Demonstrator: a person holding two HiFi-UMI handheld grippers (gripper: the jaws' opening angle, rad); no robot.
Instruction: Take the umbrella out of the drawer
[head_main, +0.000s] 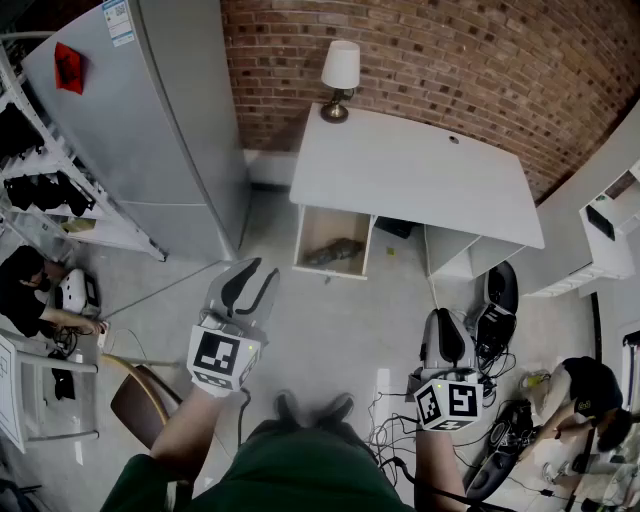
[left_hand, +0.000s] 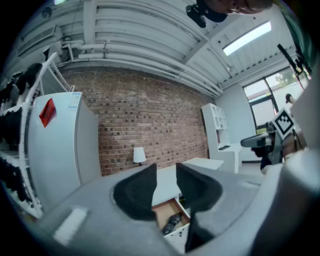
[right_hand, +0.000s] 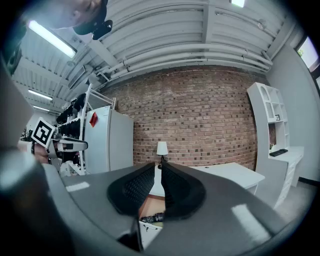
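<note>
On the left stands a tall grey fridge (head_main: 150, 120). Next comes the left gripper (head_main: 258, 272), held out level, with its jaws a little way apart and nothing between them. Past it, well away across the floor, is the white table (head_main: 420, 170) with a lamp (head_main: 340, 70) at its back edge. Under the table's left end a drawer (head_main: 303, 245) is pulled open, and the umbrella (head_main: 335, 252) lies inside on the drawer's bottom (it is dark and folded up small). On the right is the right gripper (head_main: 445, 318), also level, with its jaws closed up to a thin slit and holding nothing. Both grippers are far from the drawer, so no reach has begun. The umbrella looks light and easy to lift. Its cloth is likely soft and loose, so it could slip or bunch up in a pinch. The stick inside should be stiff, so the best place to grab is probably around the middle, squeezing across the thick part.
</note>
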